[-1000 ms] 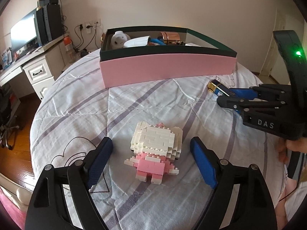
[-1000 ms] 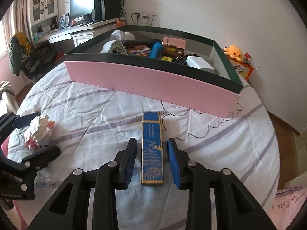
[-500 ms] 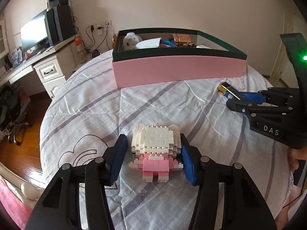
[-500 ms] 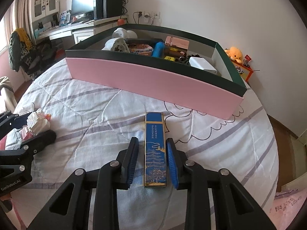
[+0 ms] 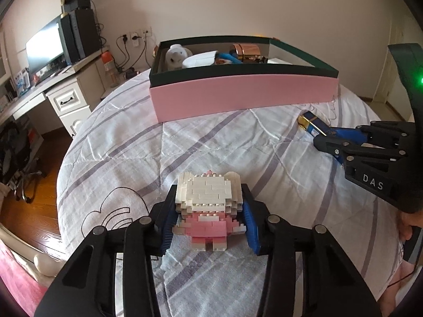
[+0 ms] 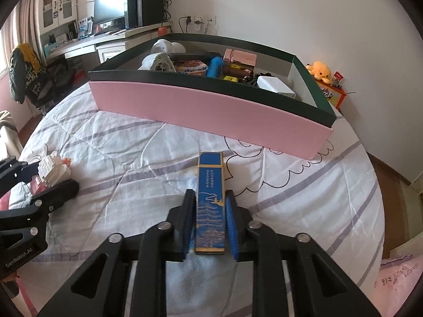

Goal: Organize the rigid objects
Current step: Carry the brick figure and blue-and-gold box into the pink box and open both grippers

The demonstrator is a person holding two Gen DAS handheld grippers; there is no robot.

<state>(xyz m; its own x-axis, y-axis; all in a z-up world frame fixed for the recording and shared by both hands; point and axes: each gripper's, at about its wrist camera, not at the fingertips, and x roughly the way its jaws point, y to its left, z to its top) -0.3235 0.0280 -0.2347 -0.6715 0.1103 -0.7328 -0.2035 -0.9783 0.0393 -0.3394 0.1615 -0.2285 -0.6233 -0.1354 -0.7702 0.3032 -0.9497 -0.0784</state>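
While both grippers rested low over the bed point(image 5: 211, 142), the scene read as follows:
Left gripper point(image 5: 208, 220): its fingers had just been closing and pressed on the flanks of the brick figure point(image 5: 208, 206), which sat on the quilt
Right gripper point(image 6: 210, 224): fingers closed on the long sides of the blue box point(image 6: 210, 203), lying flat and pointing at the pink box point(image 6: 211, 111)
Handling, figure: light, probably brittle; studded bricks may shed under a hard squeeze, so the broad white head looked the soundest hold
Handling, blue box: stiff, light, glossy; likely to slip unless held mid-length
Surroundings: pink box already crowded with a plush toy point(image 5: 175, 56) and small items
Obstruction: its tall near wall stood between both loads and the inside
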